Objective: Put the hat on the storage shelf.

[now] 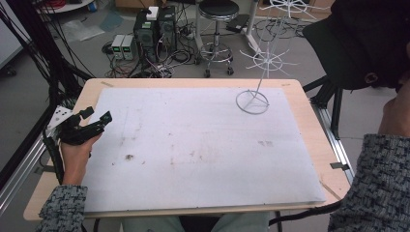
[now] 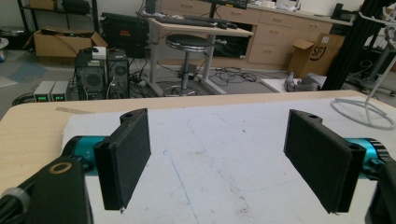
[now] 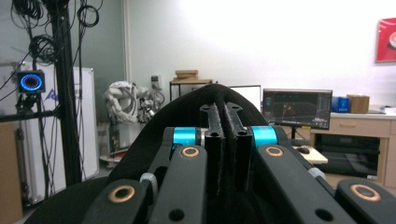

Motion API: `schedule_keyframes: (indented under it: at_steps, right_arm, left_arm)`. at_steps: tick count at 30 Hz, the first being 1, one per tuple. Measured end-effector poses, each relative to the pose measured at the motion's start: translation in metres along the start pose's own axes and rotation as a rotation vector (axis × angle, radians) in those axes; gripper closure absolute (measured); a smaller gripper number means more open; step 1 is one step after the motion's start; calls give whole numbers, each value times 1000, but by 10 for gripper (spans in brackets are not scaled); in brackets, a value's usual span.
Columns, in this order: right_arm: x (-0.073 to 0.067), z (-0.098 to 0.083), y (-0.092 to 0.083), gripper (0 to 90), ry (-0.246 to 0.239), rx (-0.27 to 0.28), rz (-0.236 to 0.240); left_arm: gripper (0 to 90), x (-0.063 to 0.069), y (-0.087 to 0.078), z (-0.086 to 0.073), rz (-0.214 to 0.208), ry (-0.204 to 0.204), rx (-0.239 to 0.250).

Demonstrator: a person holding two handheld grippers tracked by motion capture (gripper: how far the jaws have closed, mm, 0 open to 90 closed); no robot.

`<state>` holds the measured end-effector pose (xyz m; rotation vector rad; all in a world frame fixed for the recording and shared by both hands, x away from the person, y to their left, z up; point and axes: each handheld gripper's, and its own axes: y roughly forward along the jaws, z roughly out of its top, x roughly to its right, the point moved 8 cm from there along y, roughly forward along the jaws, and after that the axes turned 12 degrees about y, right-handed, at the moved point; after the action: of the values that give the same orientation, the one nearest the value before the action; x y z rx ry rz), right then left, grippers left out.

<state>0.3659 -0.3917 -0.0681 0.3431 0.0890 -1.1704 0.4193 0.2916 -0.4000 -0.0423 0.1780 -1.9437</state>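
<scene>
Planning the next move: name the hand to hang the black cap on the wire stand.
Right gripper, likely: shut on the cap, near the stand; left gripper sits open at the far edge.

Open white mat (image 1: 193,145) across the table, only the wire stand (image 1: 252,101) far right.

A wire rack (image 1: 255,92) is standing on the mat (image 1: 203,145) at the table's (image 1: 309,104) far right, a stool (image 1: 218,29) sitting behind.

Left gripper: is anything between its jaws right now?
No, in the left gripper view the left gripper has its two black jaws standing wide apart, with just the bare white mat showing between them.
</scene>
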Motion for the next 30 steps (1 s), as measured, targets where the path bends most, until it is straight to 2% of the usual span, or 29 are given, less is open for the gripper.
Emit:
schedule_keyframes:
  at_steps: [2, 4, 8, 12, 18, 22, 23, 27, 30]
  right_arm:
    - [0, 2, 2, 881, 5, 3, -5]
    - [-1, 6, 8, 881, -10, 14, -23]
    - [-2, 7, 17, 881, -23, 16, -26]
    - [-6, 5, 33, 880, -20, 25, -12]
    - [-10, 2, 47, 880, -8, 37, 9]
    - [-12, -5, 57, 880, -12, 28, 16]
    - [-13, -12, 62, 880, -16, 18, 33]
    - [-13, -22, 65, 879, -16, 4, 47]
    - [-8, -36, 66, 879, 15, -7, 66]
  left_arm:
    - [230, -1, 0, 0, 2, -1, 3]
    - [230, -1, -1, 0, 4, -1, 3]
    - [230, -2, -1, 0, 5, -2, 1]
    - [230, -3, -2, 0, 6, -5, 3]
    - [230, -5, -3, -1, 13, -11, 4]
    - [230, -7, -3, -2, 15, -12, 2]
    - [230, -7, -4, -2, 15, -11, 3]
    - [230, -8, -4, -2, 16, -12, 3]
    - [230, -7, -4, -2, 16, -11, 3]
